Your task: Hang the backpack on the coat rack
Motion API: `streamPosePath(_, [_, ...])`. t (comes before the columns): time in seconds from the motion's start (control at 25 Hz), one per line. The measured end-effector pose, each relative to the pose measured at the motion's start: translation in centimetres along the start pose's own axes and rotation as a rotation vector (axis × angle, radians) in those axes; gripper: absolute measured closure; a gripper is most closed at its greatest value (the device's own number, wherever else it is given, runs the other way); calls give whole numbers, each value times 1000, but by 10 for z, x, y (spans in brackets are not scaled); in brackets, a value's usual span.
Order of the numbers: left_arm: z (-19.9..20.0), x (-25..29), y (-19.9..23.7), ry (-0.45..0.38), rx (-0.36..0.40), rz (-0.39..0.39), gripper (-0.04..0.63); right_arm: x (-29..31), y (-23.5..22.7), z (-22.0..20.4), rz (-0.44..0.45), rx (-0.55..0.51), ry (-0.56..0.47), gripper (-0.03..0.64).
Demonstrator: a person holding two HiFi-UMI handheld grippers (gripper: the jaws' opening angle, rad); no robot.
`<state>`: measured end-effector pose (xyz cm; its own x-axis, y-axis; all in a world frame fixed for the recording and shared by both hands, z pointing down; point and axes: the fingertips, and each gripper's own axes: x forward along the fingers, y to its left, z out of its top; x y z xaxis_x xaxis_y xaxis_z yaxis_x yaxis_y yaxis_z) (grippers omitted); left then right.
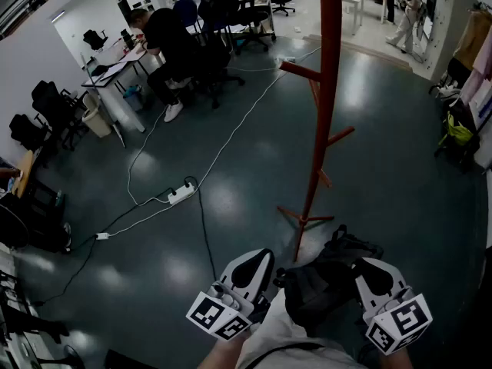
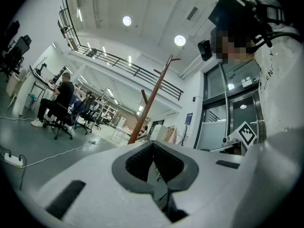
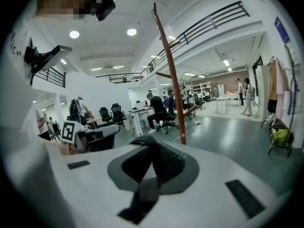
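The black backpack (image 1: 327, 279) hangs low in front of me, between both grippers. My left gripper (image 1: 264, 261) is shut, with dark backpack fabric (image 2: 167, 205) pinched low between its jaws. A black backpack strap (image 3: 148, 186) loops over the jaws of my right gripper (image 1: 367, 274), which is shut on it. The red-brown coat rack (image 1: 329, 91) stands on the floor just beyond the backpack, its pegs angled upward and its feet (image 1: 304, 218) spread out. The coat rack (image 2: 151, 99) shows ahead of the left gripper (image 2: 154, 158), and the coat rack (image 3: 171, 75) also rises beyond the right gripper (image 3: 152, 163).
A white power strip (image 1: 181, 193) and cables lie on the dark floor to the left. A person (image 1: 173, 44) sits at a desk at the back left among office chairs (image 1: 46, 106). Bags (image 1: 459, 129) and hanging clothes line the right wall; people (image 1: 405, 10) stand far back.
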<state>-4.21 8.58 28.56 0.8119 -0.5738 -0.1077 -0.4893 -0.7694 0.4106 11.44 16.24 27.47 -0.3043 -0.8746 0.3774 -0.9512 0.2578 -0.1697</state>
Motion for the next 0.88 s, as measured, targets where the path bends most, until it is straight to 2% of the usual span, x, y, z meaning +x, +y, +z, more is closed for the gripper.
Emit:
streamPosePath(0.16, [-2, 34, 27, -3, 10, -24, 585, 26, -10, -13, 9, -3, 19, 577])
streamPosePath(0.44, [1, 86, 68, -8, 1, -46, 584, 71, -41, -9, -23, 6, 45, 578])
streamPosePath(0.88, [-18, 128, 113, 10, 7, -24, 585, 145, -87, 4, -51, 11, 61, 578])
